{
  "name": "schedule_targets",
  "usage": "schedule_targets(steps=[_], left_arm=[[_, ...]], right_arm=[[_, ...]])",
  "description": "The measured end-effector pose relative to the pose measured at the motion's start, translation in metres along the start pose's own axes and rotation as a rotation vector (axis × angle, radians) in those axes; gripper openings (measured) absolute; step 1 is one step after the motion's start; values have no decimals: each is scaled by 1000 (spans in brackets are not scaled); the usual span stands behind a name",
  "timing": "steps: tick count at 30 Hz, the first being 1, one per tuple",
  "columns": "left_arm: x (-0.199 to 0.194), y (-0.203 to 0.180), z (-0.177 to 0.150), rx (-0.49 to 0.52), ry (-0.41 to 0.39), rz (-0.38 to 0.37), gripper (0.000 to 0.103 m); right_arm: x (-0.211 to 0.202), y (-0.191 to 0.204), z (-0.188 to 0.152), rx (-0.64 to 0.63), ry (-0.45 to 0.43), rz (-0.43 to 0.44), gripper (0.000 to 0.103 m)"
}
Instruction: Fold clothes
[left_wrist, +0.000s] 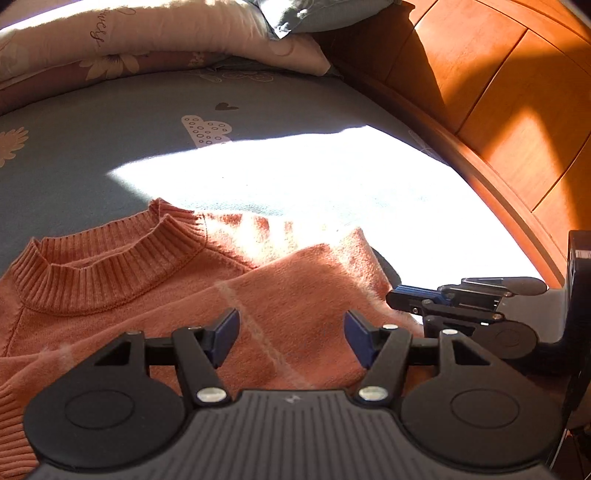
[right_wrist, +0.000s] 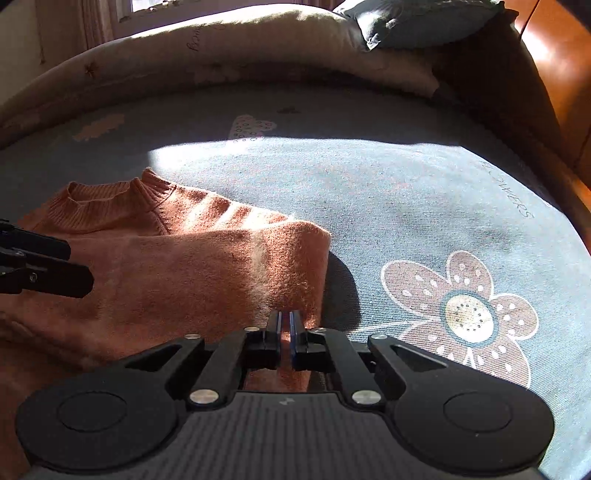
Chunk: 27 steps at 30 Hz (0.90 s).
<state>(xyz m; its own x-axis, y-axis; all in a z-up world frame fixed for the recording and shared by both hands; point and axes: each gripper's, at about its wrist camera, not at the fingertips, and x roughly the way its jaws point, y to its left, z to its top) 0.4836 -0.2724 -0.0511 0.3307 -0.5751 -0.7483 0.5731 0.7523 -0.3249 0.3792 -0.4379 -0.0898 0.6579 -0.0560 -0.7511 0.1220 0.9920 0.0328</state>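
Orange knit: one sweater (right_wrist: 192, 266) lies on the bed (right_wrist: 424, 206), collar (left_wrist: 110, 258) away from both cameras, toward the pillows (left_wrist: 166, 33). Its body runs from the collar back toward the grippers, so the long axis points up the bed. The sweater's right side is turned over onto the body, with the folded edge ending in a rounded corner just beyond the right gripper's tips. A pale stripe crosses the turned-over panel.

Right gripper (right_wrist: 285, 325): fingers drawn close together, a thin strip of orange knit pinched between them at the near right edge. Left gripper (left_wrist: 291, 332): fingers spread wide, nothing between them, hovering over the folded panel; whether it touches the cloth cannot be told.

Stage, judged: one side fold lies in place. Whether the right gripper is about to let go of it or lift it again is not settled by these views.

Risks, judged:
- The pinch holds little cloth. A pull could slip it free or drag only the top layer, skewing the fold.
- Soft knit stretches, so a pull from one hand alone could tug the collar off line.
- Hard sunlight washes out the far shoulder in the left view, so the edge there is hard to judge.
- The grippers work close together and could collide.
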Motion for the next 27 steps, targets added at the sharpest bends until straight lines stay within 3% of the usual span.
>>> schedule_targets(steps=[3, 5, 11, 16, 22, 27], left_arm=[[28, -14, 20, -59, 11, -136, 63], [48, -23, 26, -73, 33, -184, 63], [102, -41, 30, -58, 125, -183, 63], [130, -36, 38, -61, 120, -175, 66], [127, -45, 47, -17, 107, -154, 65], [123, -57, 40, 48, 104, -162, 74]], right_arm=[[-13, 0, -7, 1, 12, 45, 9], [-10, 2, -17, -1, 28, 51, 10], [-6, -1, -30, 49, 17, 62, 10], [-7, -2, -36, 82, -9, 59, 11], [-9, -1, -39, 112, -23, 51, 11], [-10, 0, -42, 120, -37, 47, 14]])
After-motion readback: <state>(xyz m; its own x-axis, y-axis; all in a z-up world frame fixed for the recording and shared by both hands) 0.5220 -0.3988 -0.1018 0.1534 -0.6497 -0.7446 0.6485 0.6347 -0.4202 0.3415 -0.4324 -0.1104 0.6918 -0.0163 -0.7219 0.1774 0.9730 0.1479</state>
